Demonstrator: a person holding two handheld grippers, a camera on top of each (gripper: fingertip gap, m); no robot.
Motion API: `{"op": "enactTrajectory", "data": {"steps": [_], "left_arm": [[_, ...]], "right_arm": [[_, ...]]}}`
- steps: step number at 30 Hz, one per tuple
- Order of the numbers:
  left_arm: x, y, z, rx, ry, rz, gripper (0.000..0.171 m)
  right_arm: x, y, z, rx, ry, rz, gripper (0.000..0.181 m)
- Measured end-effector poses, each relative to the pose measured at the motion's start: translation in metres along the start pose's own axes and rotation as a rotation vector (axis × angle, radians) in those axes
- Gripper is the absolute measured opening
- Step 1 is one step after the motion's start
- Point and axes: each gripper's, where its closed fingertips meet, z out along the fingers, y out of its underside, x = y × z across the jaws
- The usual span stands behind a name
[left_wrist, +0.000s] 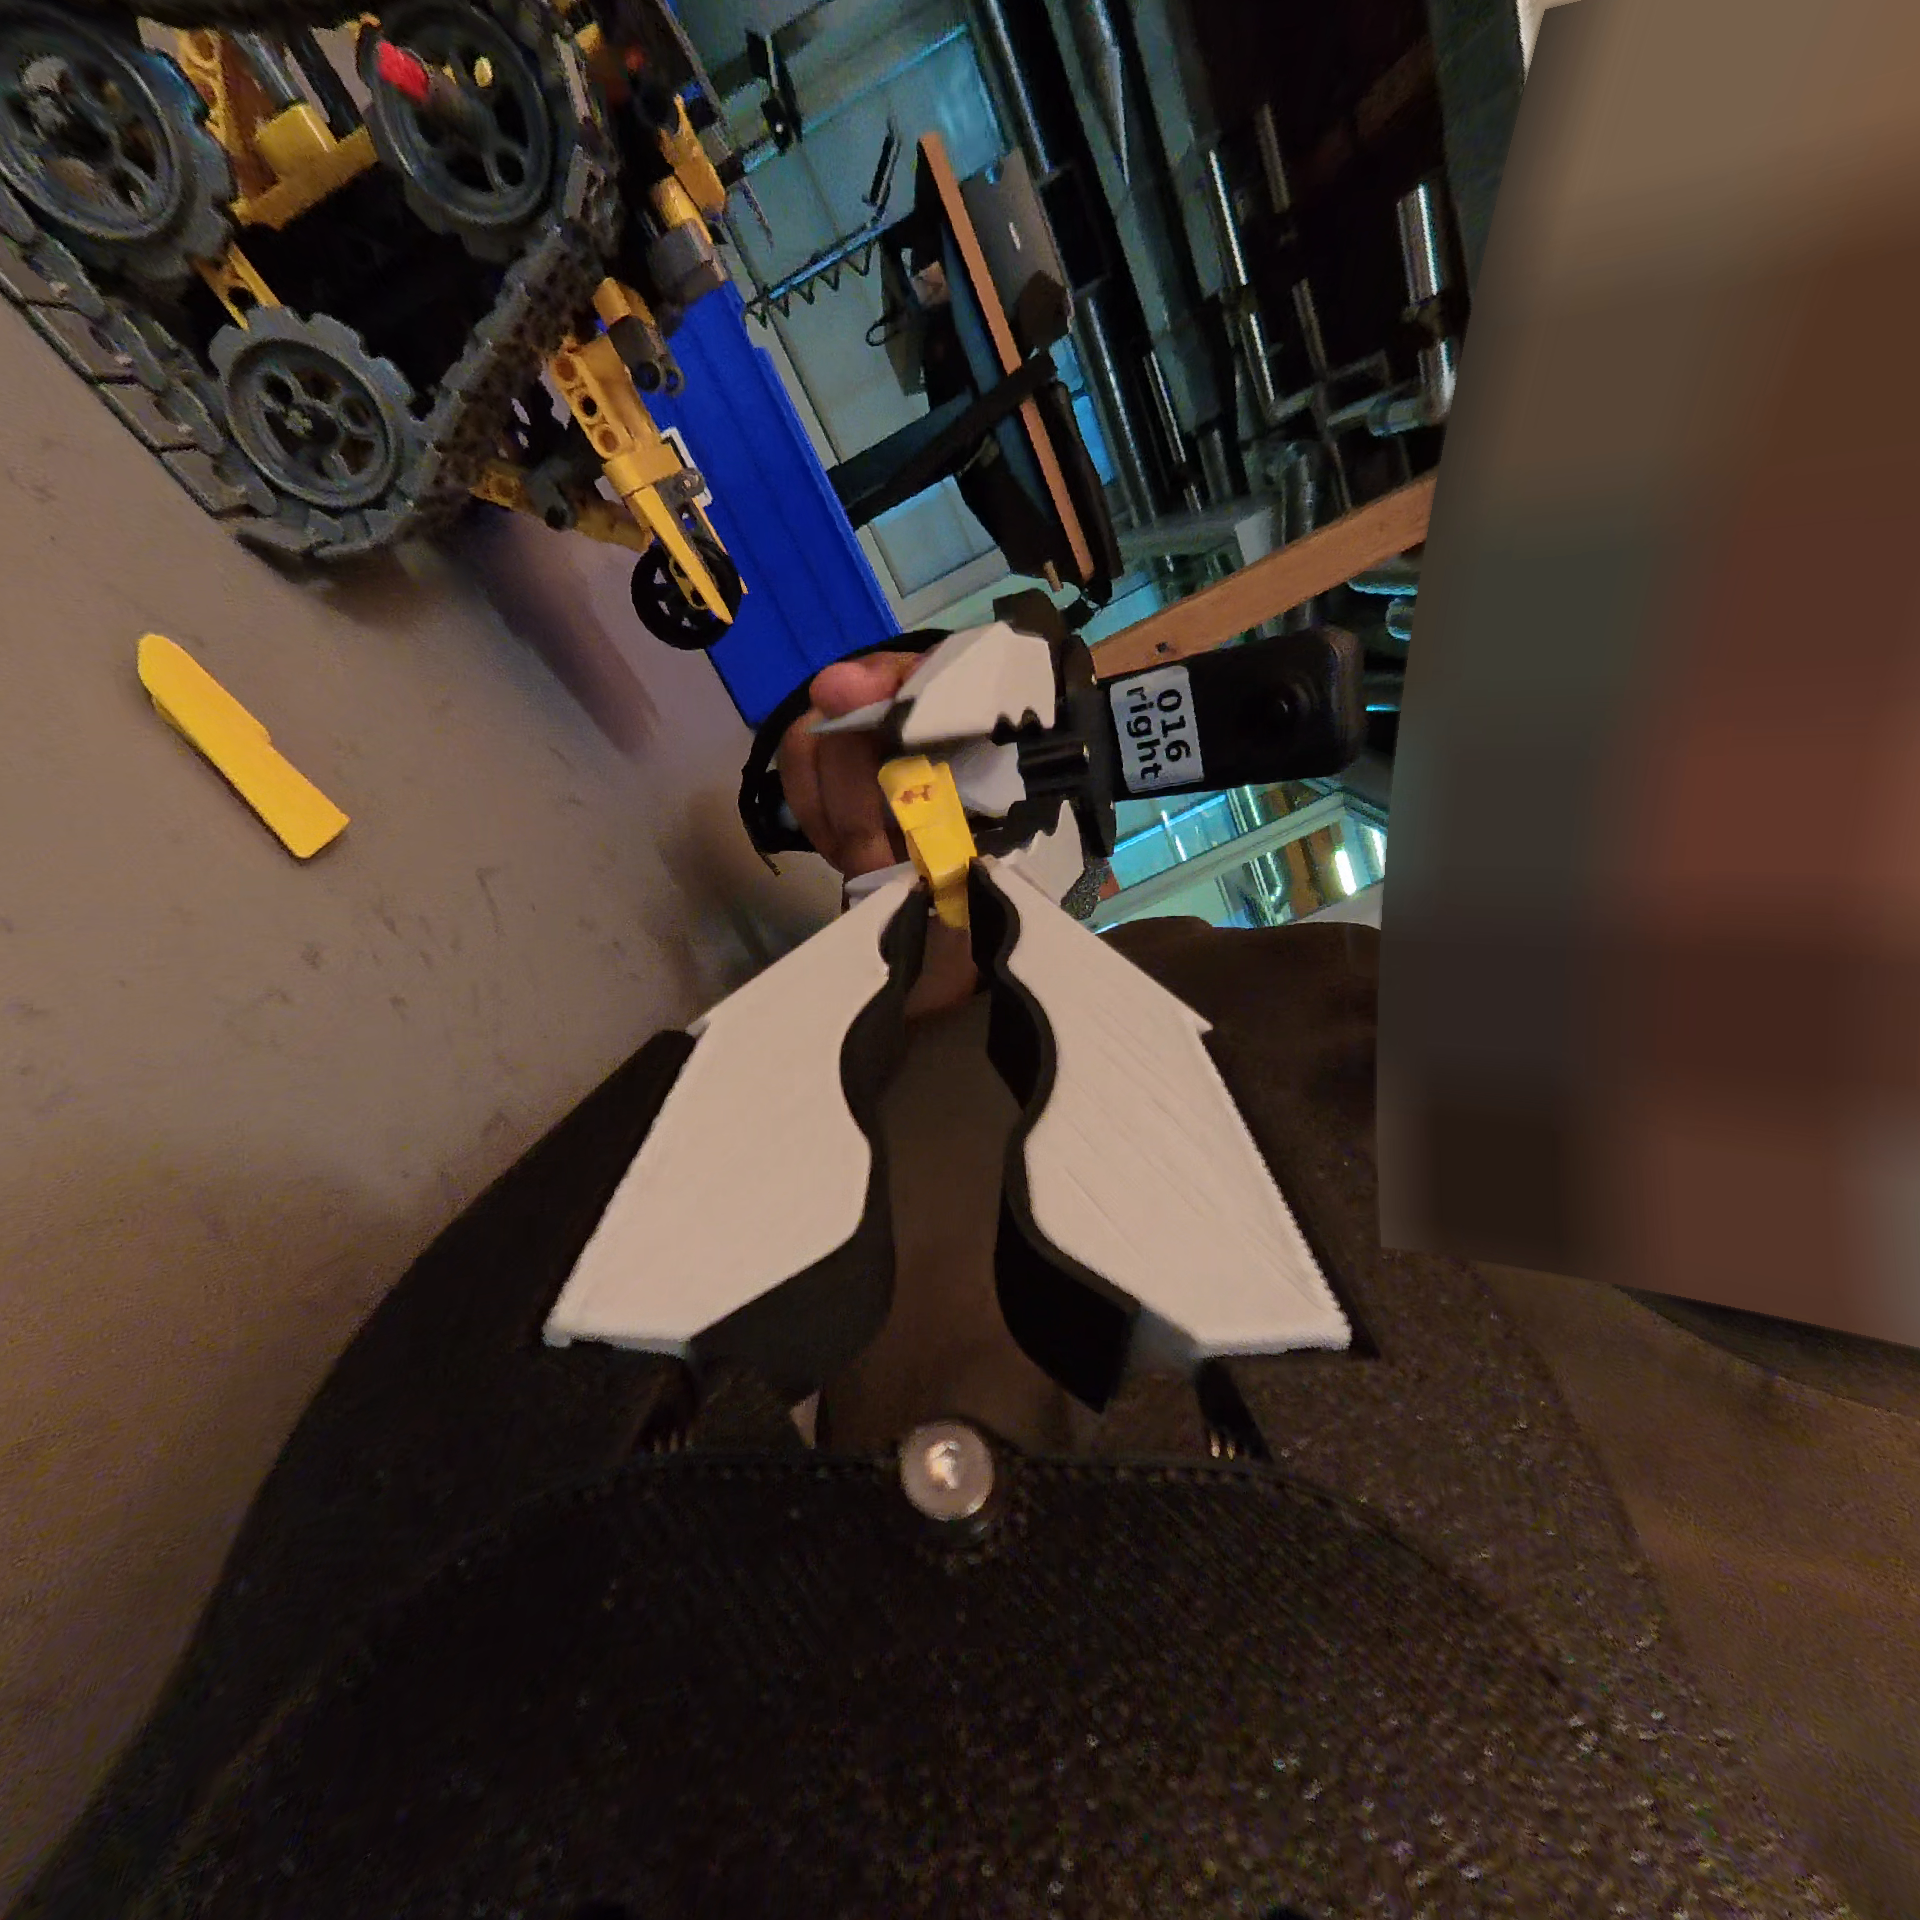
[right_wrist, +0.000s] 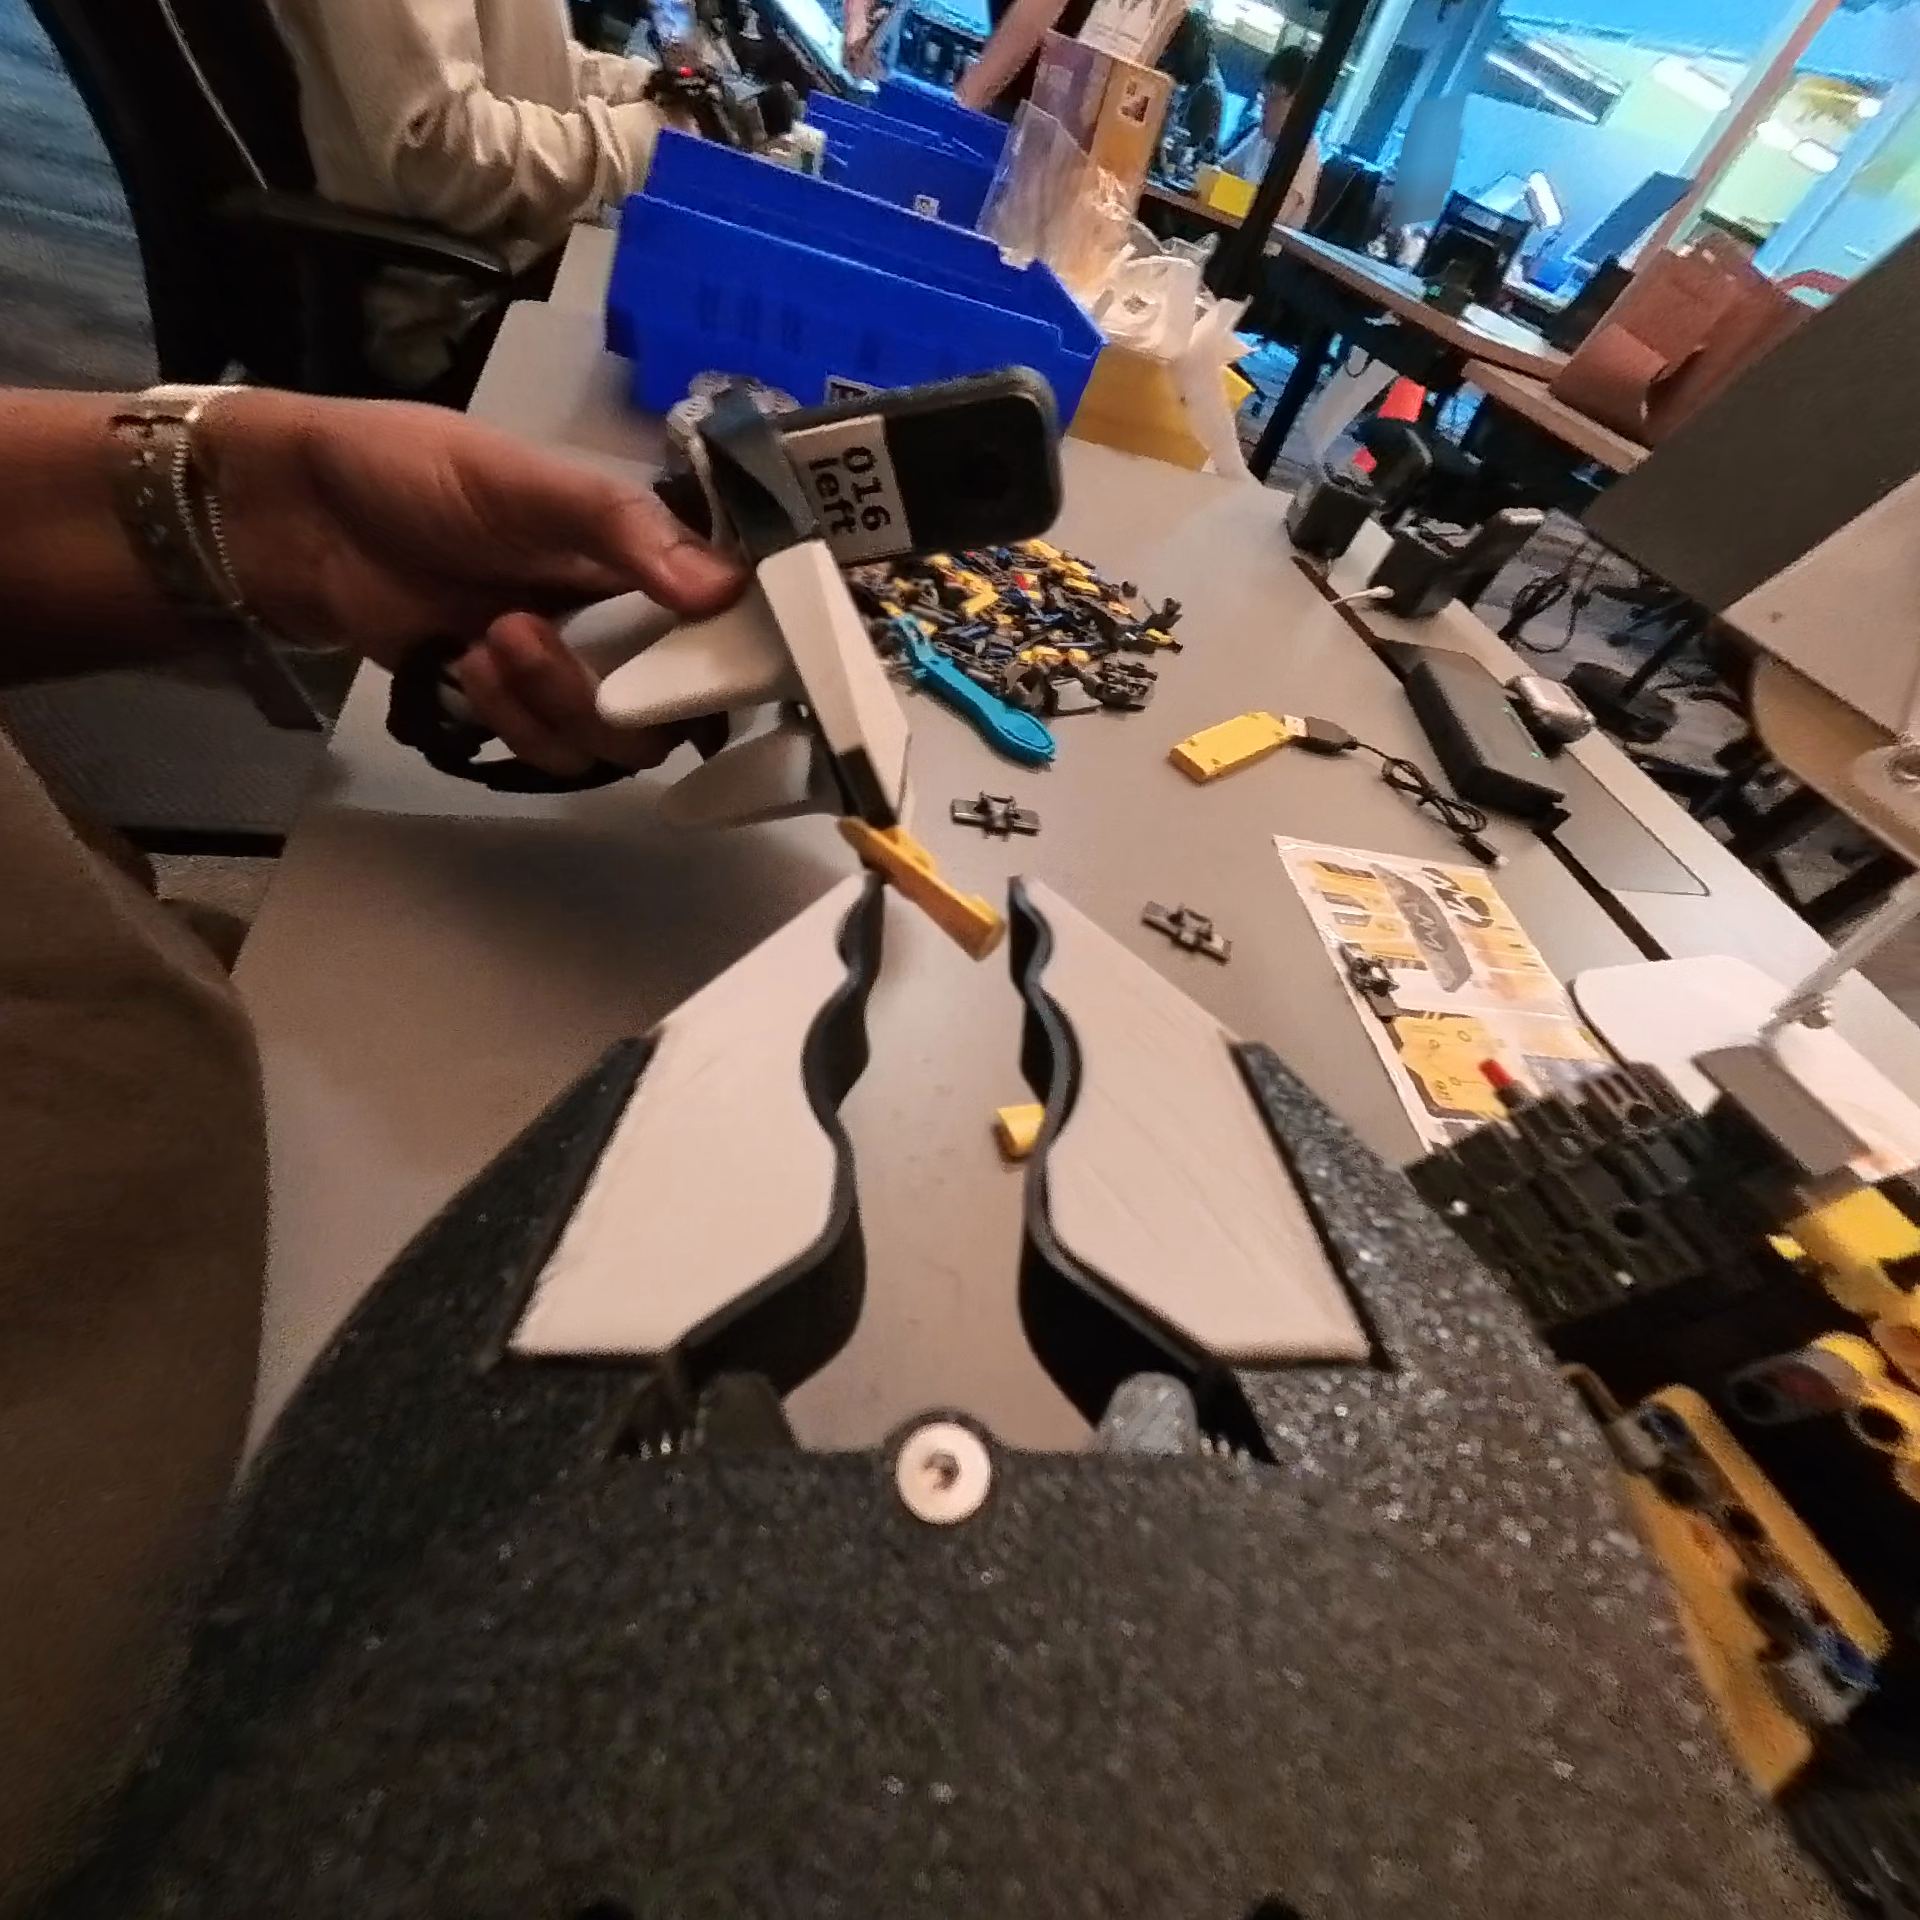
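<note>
My left gripper (left_wrist: 943, 883) is shut on one end of a small yellow beam piece (left_wrist: 930, 821), held above the grey table (left_wrist: 312, 1039). In the right wrist view the left gripper (right_wrist: 873, 816) comes in from the left in a person's hand (right_wrist: 416, 540). The beam (right_wrist: 925, 883) slants down from it. The beam's free end lies between the fingertips of my right gripper (right_wrist: 945, 896), which is open, its fingers apart on either side and not touching the beam. The right gripper also shows in the left wrist view (left_wrist: 925, 743), just beyond the beam.
A yellow and grey tracked model (left_wrist: 312, 312) stands close by, also at the right (right_wrist: 1714, 1299). On the table lie yellow panels (left_wrist: 239, 743) (right_wrist: 1236, 743), a pile of small parts (right_wrist: 1039, 623), a teal tool (right_wrist: 977, 696), black connectors (right_wrist: 997, 810), a printed sheet (right_wrist: 1423, 987) and blue bins (right_wrist: 831, 291). Only a small space, under 4 cm, lies between the two pairs of fingers.
</note>
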Motion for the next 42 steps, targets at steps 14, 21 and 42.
{"op": "enactTrajectory", "data": {"steps": [14, 21, 42], "left_arm": [[0.005, -0.014, -0.003, 0.106, -0.036, 0.201, 0.022], [0.005, -0.016, 0.0, 0.102, -0.053, 0.245, 0.004], [-0.026, 0.008, 0.002, -0.024, -0.273, 0.297, 0.0]], "right_arm": [[-0.013, -0.003, 0.0, 0.054, -0.399, 0.942, 0.006], [-0.009, -0.004, -0.004, 0.065, -0.433, 1.007, 0.006], [0.009, 0.005, -0.005, 0.025, -0.205, 0.738, 0.028]]}}
